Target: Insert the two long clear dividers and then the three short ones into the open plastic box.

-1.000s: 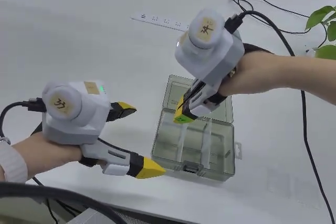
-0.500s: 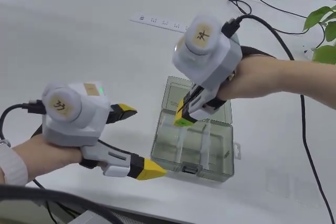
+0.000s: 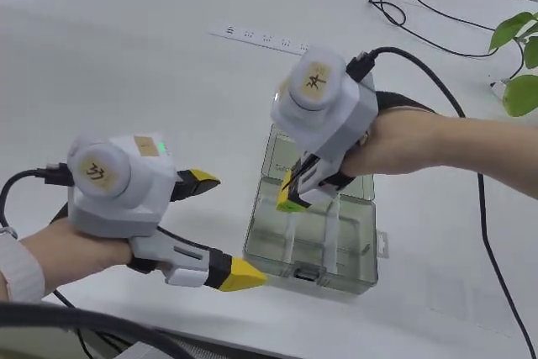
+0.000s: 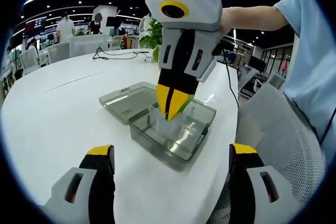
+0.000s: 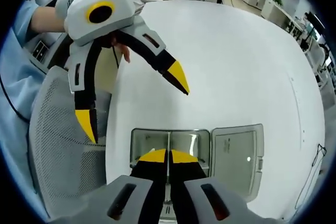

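Observation:
The clear plastic box (image 3: 357, 268) lies open on the white table, its lid (image 3: 277, 142) laid flat behind it. Two long clear dividers (image 3: 330, 237) stand lengthwise inside it. My right gripper (image 3: 290, 199) points down into the box's left part, shut on a thin clear divider (image 5: 168, 142) that runs between its yellow tips. In the left gripper view, that divider (image 4: 167, 124) hangs below the right gripper (image 4: 171, 106) into the box (image 4: 157, 142). My left gripper (image 3: 225, 226) stays open beside the box's front left corner, holding nothing.
A white power strip (image 3: 256, 35) lies at the back of the table, and black cables (image 3: 420, 14) run at the back right. Green plant leaves (image 3: 521, 48) show at the right edge. A mesh chair (image 5: 58, 145) stands close to the table's near edge.
My right gripper has moved a little down and to the left with the divider, deeper over the box. The left gripper has hardly moved.

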